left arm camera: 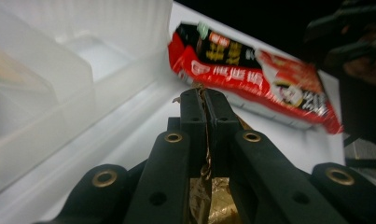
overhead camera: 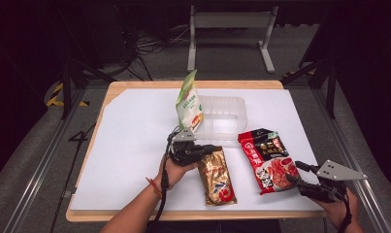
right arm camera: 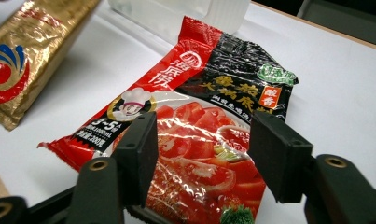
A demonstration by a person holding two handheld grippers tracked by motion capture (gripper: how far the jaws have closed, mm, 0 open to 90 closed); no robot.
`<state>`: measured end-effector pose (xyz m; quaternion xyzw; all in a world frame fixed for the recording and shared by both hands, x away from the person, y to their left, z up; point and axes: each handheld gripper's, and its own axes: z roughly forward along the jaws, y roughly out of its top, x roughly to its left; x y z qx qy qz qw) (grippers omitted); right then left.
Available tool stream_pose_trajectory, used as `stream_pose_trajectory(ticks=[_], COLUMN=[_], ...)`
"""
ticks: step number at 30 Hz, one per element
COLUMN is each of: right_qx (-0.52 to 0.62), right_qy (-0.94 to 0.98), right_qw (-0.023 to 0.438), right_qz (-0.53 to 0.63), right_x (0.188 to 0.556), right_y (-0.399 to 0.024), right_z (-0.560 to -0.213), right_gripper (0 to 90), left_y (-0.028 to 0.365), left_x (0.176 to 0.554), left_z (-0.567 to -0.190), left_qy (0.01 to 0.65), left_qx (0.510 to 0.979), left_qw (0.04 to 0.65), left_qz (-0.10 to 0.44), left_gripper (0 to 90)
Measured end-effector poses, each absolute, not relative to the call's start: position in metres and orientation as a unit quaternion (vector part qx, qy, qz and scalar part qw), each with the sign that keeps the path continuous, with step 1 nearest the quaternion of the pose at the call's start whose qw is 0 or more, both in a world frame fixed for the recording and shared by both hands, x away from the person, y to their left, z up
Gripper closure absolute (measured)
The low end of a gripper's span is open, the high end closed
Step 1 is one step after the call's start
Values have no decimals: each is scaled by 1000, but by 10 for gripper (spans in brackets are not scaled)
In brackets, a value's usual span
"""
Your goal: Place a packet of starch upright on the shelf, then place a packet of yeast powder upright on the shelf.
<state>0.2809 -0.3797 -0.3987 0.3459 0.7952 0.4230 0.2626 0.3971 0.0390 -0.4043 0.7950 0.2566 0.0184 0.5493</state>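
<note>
My left gripper [overhead camera: 213, 149] is shut on the top edge of a gold foil packet [overhead camera: 217, 177] that lies near the table's front middle. In the left gripper view the jaws [left arm camera: 205, 100] press together with gold foil [left arm camera: 213, 205] pinched between them. A red and black soup-base packet [overhead camera: 268, 158] lies flat to the right. My right gripper [overhead camera: 294, 172] stands open at that packet's lower right corner. In the right gripper view its two jaws [right arm camera: 202, 144] sit wide apart over the red packet [right arm camera: 213, 93], not pressing on it.
A clear plastic tub [overhead camera: 222, 114] stands behind the packets, with a green and white pouch [overhead camera: 189, 102] upright at its left end. The tub's wall [left arm camera: 59, 93] is close on the left of the left gripper. A white sheet [overhead camera: 135, 145] covers the wooden table.
</note>
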Motion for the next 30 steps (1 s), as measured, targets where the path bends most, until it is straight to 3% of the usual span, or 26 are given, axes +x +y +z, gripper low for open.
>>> stream_pose_trajectory(ticks=[12, 30], right_qx=[350, 351], right_qy=[795, 795], right_qw=[262, 259], right_qz=[420, 421], right_x=[284, 285], right_y=[-382, -382], right_z=[-400, -403], right_gripper=[428, 419], left_y=[70, 71], left_x=[384, 384], left_z=[-369, -346], left_qy=[257, 275], left_qx=[742, 704], left_qw=[619, 652], left_qz=[28, 59], left_gripper=[882, 883])
